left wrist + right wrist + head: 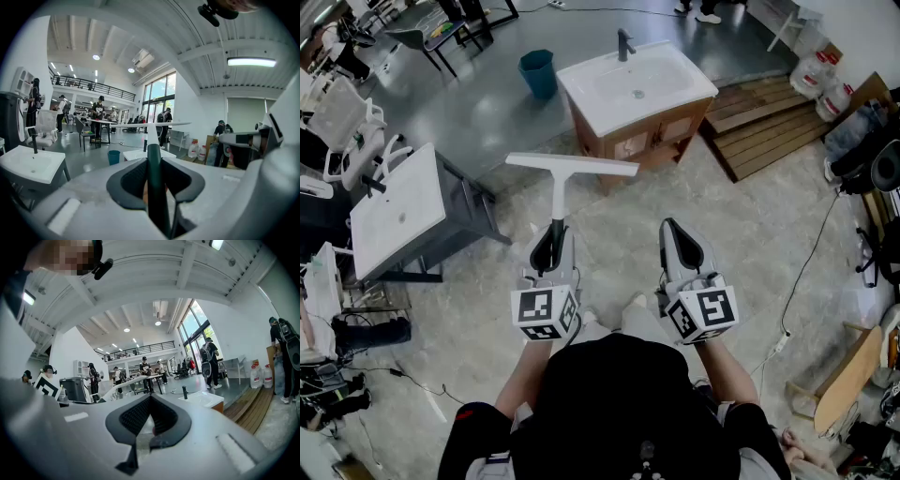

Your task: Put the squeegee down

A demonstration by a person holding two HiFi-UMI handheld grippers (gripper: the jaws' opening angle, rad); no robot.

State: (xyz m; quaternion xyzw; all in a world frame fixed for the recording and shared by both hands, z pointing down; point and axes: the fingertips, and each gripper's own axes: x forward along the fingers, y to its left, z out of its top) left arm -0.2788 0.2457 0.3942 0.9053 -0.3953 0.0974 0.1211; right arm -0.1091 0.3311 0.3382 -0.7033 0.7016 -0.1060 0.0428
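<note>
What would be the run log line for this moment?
left gripper: shut on squeegee handle | squeegee: in the air, not put down | right gripper: shut, empty

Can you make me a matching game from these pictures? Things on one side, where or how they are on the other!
Things:
1. squeegee
2. bucket
3. right tool
4. washbasin

Place or state:
A. on a wooden cabinet
B. shut, holding nothing
C. gripped by the left tool
D. teal, on the floor

Pairs: 1-C, 2-D, 3-B, 4-A.
</note>
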